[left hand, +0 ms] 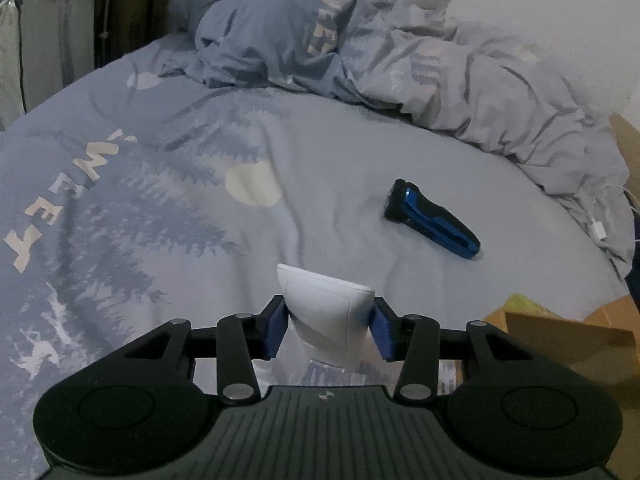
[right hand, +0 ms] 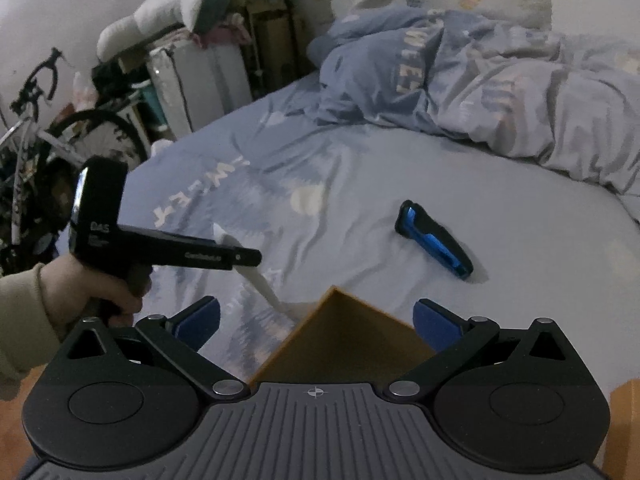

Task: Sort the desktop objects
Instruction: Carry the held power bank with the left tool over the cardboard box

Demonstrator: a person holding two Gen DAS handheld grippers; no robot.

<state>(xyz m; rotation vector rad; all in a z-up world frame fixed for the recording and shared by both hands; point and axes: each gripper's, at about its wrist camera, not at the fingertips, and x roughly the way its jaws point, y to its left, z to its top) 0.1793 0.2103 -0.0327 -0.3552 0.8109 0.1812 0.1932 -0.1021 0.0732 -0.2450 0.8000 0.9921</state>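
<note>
The left gripper point(left hand: 329, 322) squeezes a smooth white plastic object point(left hand: 326, 304) between its blue pads point(left hand: 277, 322). The right gripper point(right hand: 317, 325) is wide open, holding nothing.

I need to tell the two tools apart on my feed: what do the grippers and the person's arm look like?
Both grippers, left gripper and right gripper, are matte black with ribbed bodies, silver pivot rivets and blue finger pads. The left one carries white lettering. The left hand wears a beige sleeve.
</note>
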